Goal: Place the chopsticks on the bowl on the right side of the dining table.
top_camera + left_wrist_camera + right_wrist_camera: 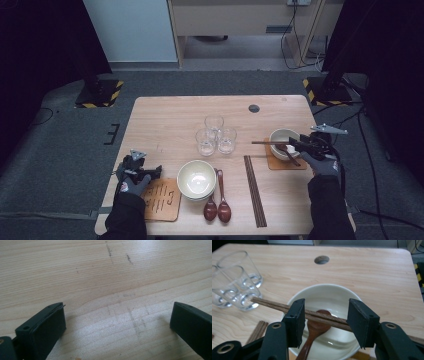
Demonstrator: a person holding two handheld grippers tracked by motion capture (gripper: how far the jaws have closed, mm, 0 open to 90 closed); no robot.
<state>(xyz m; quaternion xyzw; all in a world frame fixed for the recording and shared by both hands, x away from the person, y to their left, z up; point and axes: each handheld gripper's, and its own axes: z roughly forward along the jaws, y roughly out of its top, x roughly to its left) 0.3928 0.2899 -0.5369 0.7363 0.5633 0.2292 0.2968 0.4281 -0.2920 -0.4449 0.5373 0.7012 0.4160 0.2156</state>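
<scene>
Wooden spoons (218,196): three; glasses (215,135): three; bowls (196,179): maybe three.

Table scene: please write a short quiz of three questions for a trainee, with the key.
1. How many glasses stand on the table?
2. True or false: a spoon lies in the right bowl, under the chopsticks.
3. The jaws of the left gripper are: A) open over bare table; B) shut on a spoon; C) shut on a glass.

Key: 1. three; 2. true; 3. A.
</scene>
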